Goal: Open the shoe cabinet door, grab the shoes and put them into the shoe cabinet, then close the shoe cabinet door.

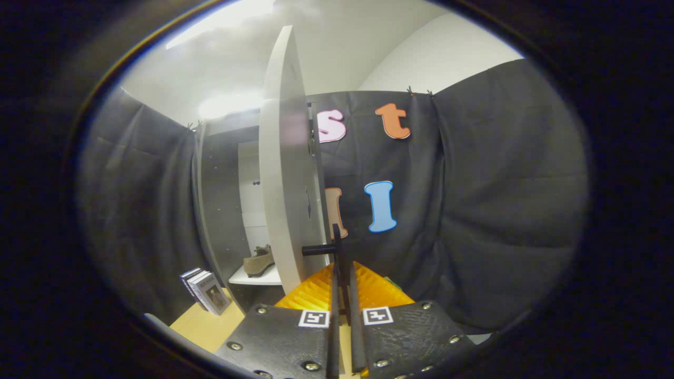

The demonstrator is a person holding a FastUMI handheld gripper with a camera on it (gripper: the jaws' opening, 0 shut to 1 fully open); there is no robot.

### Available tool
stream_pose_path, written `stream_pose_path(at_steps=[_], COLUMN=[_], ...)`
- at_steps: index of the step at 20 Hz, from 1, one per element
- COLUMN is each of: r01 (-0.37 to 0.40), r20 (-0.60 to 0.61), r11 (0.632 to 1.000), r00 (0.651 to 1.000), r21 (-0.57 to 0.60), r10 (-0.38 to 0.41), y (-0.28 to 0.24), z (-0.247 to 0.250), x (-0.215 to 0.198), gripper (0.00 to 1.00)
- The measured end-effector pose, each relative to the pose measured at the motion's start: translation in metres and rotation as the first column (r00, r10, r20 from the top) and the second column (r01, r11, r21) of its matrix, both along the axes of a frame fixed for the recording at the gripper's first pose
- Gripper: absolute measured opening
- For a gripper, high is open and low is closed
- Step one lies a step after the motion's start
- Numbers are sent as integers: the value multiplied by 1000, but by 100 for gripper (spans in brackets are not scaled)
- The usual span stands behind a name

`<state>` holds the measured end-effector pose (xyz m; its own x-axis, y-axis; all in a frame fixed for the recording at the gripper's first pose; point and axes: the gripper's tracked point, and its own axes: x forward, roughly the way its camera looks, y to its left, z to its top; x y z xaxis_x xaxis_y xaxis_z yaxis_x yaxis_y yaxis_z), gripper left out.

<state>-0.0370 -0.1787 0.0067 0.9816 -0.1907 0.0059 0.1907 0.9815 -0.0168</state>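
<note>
The white cabinet door (284, 168) stands open and I see it almost edge-on, rising just ahead of my fingers. Its black handle (320, 249) sticks out from the door's lower edge. My gripper (342, 269) is shut on the door handle, with a thin dark bar of it held between the two fingers. Left of the door, inside the shoe cabinet (224, 210), a brown shoe (259, 261) rests on a white shelf (253, 279).
A few books (206, 290) lean against the cabinet's left side on a light wooden surface (205, 325). Black cloth walls close in on the left and right.
</note>
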Motion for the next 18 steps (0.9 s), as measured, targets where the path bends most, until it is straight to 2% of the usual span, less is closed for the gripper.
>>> stream_pose_path(at_steps=[4, 9, 13, 18], r01=[47, 41, -14, -145], r20=[17, 24, 49, 22], r11=[999, 999, 999, 988], r00=[999, 999, 999, 989], r21=[-5, -22, -35, -47], r10=[-47, -41, 16, 147], y=[-23, -25, 3, 70], z=[5, 9, 13, -12], x=[-16, -31, -44, -38], gripper=[9, 9, 9, 9])
